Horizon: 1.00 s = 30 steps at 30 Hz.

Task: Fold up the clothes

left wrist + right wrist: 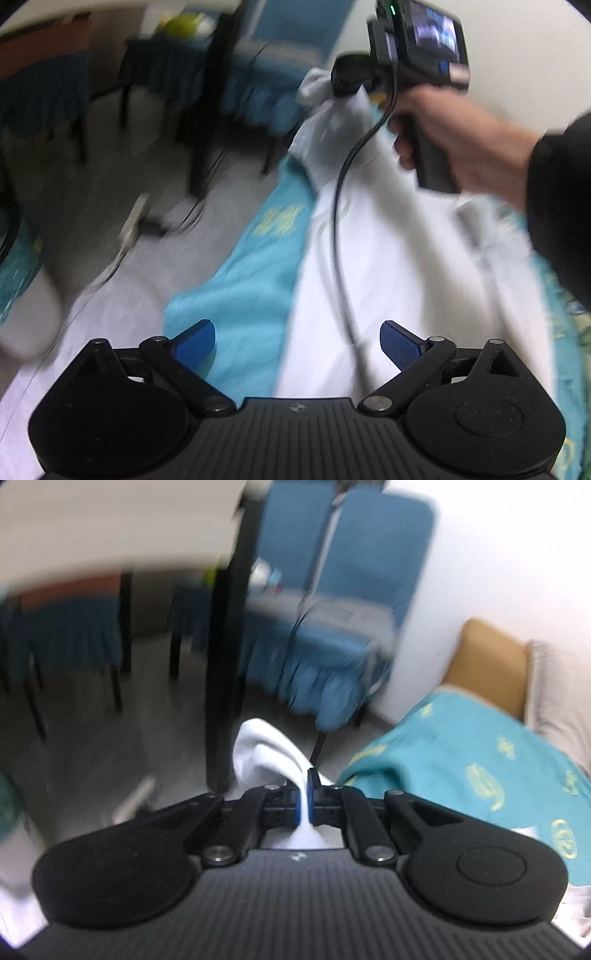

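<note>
A white garment lies stretched over a turquoise patterned cloth in the left wrist view. My left gripper hovers open above its near end, with nothing between the blue pads. Further off, a hand holds my right gripper, which lifts a bunched end of the garment. In the right wrist view my right gripper is shut on a fold of the white garment, which puffs out beyond the fingertips. Both views are blurred.
Blue-skirted chairs and black table legs stand on the grey floor beyond the cloth's edge. A black cable hangs from the right gripper across the garment. A tan box sits past the turquoise cloth by the white wall.
</note>
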{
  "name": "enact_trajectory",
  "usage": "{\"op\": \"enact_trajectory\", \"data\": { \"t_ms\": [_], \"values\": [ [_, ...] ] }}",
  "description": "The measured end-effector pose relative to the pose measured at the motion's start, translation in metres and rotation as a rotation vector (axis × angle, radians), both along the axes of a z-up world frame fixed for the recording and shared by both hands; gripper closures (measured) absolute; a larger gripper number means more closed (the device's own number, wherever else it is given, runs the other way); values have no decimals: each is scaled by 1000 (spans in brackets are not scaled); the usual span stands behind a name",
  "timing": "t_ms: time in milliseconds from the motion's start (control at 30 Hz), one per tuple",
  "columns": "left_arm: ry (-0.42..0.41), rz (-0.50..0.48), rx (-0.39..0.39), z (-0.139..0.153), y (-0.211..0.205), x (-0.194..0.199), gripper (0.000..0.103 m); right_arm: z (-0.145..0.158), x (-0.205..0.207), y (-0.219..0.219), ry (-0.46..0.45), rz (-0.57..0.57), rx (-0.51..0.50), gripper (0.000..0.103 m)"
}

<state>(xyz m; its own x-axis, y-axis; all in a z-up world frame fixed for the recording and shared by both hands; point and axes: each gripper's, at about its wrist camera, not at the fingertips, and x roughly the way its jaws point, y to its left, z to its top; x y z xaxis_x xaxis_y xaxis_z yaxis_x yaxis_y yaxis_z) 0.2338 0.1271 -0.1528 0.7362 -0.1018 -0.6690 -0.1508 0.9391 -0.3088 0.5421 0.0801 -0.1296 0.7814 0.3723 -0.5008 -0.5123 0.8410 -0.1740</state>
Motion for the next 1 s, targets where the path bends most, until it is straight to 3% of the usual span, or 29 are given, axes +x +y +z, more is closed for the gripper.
{"op": "enact_trajectory", "data": {
  "t_ms": [100,200,400,500,533,567,633,833,900,967,1000],
  "values": [
    [-104,-33,-19,14,-5,-14,5,32,-8,-49,-36,-83,118,97],
    [-131,-57,-24,18,-13,-19,5,42,-9,-109,-34,-193,228,97],
    [-118,-96,-41,14,-27,-11,5,8,-4,-224,88,-493,388,94],
    [-84,-136,-34,10,-35,-4,5,-11,-13,-258,164,-563,410,93],
    [-76,-149,-31,9,-37,-3,5,-15,-18,-265,173,-587,395,85],
    [-70,-160,-25,7,-41,-1,5,-19,-22,-273,183,-610,379,55],
    [-65,-175,2,5,-48,1,5,-21,-35,-269,154,-604,328,15],
    [-16,-161,50,-5,-51,7,5,-19,-78,-227,3,-487,157,18],
    [-8,-147,61,-6,-50,7,5,-25,-81,-208,53,-395,192,19],
    [1,-133,68,-7,-48,7,5,-36,-75,-189,116,-355,171,37],
    [3,-128,70,-7,-46,7,5,-43,-72,-179,148,-344,152,39]
  ]
}}
